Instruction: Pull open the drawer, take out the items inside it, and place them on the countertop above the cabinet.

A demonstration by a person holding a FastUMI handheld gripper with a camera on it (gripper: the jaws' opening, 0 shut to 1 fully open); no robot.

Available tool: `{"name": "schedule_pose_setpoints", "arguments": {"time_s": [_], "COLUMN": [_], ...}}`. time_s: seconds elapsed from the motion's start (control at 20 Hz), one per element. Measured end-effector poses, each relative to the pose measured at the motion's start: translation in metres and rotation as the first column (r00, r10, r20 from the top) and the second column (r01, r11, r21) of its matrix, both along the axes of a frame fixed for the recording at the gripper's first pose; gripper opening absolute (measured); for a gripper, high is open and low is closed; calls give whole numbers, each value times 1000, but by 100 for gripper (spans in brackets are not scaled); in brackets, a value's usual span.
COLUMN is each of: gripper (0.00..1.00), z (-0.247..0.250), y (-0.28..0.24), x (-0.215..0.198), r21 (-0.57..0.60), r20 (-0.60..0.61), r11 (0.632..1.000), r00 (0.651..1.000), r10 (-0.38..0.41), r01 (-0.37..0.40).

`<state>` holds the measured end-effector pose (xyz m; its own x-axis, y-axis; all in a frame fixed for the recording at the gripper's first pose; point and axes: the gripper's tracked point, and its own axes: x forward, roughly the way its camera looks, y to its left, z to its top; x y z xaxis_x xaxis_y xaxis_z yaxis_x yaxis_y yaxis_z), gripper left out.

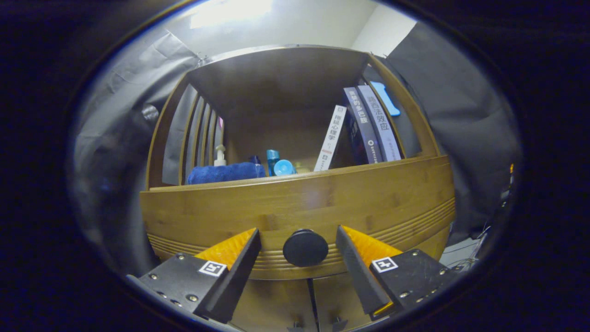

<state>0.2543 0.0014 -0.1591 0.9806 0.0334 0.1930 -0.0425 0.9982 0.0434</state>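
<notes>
Tool: I see my tool (298, 242) facing the wooden cabinet (295, 203), its fingers (239, 258) spread apart, one on each side of the knob and clear of it.
Knob: a round dark knob (305, 248) sits between the fingertips on the drawer's front, untouched as far as I can tell.
Drawer: the drawer (299, 207) looks closed, its front flush below the bench edge; what lies inside it I cannot see.
Bench: the bench (295, 177) on top of the cabinet runs just above the drawer front, beyond the fingers.
On the bench, left: a rolled blue towel (226, 173), with a white pump bottle (220, 156) behind it.
On the bench, middle: a blue bottle (273, 161) and a round blue cap (284, 167) beside it.
On the bench, right: a white book (330, 138) leaning, and two darker books (373, 124) tilted against the side panel.
</notes>
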Motion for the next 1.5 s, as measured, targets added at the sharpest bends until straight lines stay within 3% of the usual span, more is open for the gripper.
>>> {"name": "schedule_pose_setpoints", "arguments": {"time_s": [0.3,0.45,0.65,0.85,1.15,1.4,1.5], "gripper": [99,99,99,98,99,98,99], "z": [4,23,65,119,167,204,232], "y": [1,4,-7,-14,-16,-12,-23], "x": [4,-9,-55,-109,-188,-253,-274], "r21": [-31,18,39,-49,-161,-103,-103], "r20": [-58,-86,-96,-46,-69,-133,-125], "r11": [999,1000,999,997,981,993,991], "r00": [998,996,995,997,990,989,987], "r10": [-9,0,-33,-65,-120,-70,-103], "r01": [7,1,37,63,107,57,90]}}
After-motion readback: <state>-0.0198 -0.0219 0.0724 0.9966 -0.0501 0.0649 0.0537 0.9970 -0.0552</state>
